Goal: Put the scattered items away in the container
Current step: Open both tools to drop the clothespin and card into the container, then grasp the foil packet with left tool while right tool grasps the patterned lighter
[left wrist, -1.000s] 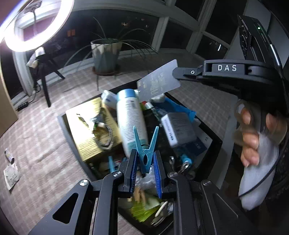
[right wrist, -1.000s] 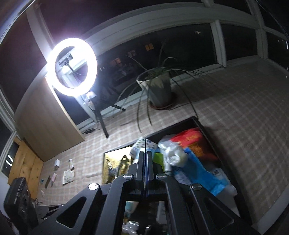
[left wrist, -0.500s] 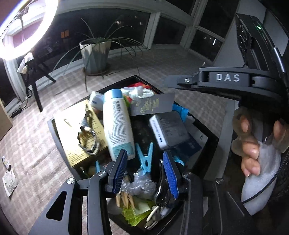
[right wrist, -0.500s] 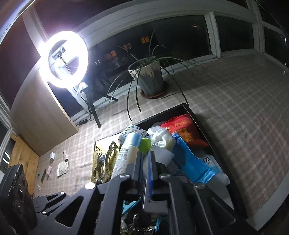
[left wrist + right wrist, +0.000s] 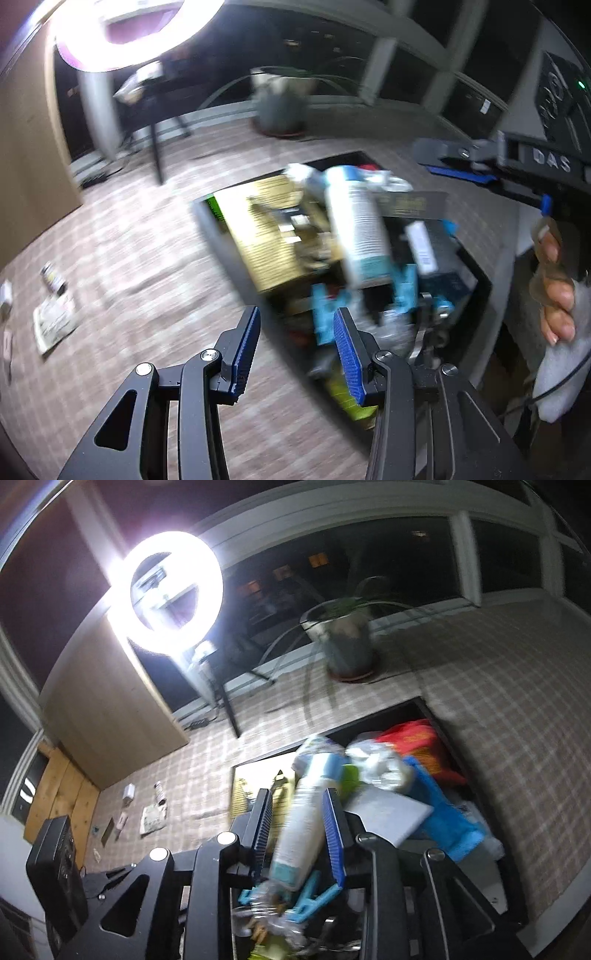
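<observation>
The black container [image 5: 207, 218] is piled full. Left of it, small papers [image 5: 55, 321] look light and floppy; pinch an edge. Left hand-held gripper [image 5: 295, 343] gapes, holding nothing; the right hand-held gripper [image 5: 297, 823] is opening, gripping nothing.

A black container [image 5: 424, 705] sits on a beige checked cloth [image 5: 498, 686]; inside, a white bottle [image 5: 303, 823] with a blue cap, a red packet [image 5: 417, 738].
</observation>
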The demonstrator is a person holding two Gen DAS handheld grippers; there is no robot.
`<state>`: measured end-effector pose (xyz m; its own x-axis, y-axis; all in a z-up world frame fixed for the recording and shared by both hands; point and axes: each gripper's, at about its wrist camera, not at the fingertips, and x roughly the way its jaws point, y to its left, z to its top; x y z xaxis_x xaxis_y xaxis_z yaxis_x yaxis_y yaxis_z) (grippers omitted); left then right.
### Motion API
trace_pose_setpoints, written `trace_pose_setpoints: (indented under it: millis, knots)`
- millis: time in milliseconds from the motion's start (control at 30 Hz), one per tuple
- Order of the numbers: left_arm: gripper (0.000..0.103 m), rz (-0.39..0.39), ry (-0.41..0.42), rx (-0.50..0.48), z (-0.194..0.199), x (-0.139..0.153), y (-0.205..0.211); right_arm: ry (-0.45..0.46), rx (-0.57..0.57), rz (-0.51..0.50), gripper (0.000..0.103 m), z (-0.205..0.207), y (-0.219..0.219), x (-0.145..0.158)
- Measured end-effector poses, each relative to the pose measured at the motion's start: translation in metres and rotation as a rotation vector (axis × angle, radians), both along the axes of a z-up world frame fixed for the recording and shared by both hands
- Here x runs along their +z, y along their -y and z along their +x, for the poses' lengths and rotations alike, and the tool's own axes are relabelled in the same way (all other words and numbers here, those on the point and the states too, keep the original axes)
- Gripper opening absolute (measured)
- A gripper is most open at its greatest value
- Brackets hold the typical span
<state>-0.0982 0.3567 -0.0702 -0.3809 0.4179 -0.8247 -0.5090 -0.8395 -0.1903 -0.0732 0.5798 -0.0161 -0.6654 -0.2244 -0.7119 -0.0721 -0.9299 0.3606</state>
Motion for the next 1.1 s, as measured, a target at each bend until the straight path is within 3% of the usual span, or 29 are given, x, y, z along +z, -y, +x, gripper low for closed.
trace_pose_setpoints:
  millis: [267,700,900,1100]
  knots:
    - [0.046,-0.01,0.031,0.191,-0.022,-0.013,0.097,0.043,0.157,0.034,0.033,-0.036,0.079,-0.008]
    - [0.046,0.032,0.163,0.54,-0.062,-0.06,0.275,0.137,0.414,0.053,0.037,-0.129,0.218,-0.027]
    - [0.046,0.083,0.233,0.639,-0.084,-0.084,0.317,0.216,0.555,0.065,0.037,-0.174,0.286,-0.054]
    - [0.046,0.109,0.275,0.676,-0.108,-0.105,0.33,0.305,0.634,0.078,0.037,-0.218,0.339,-0.096]
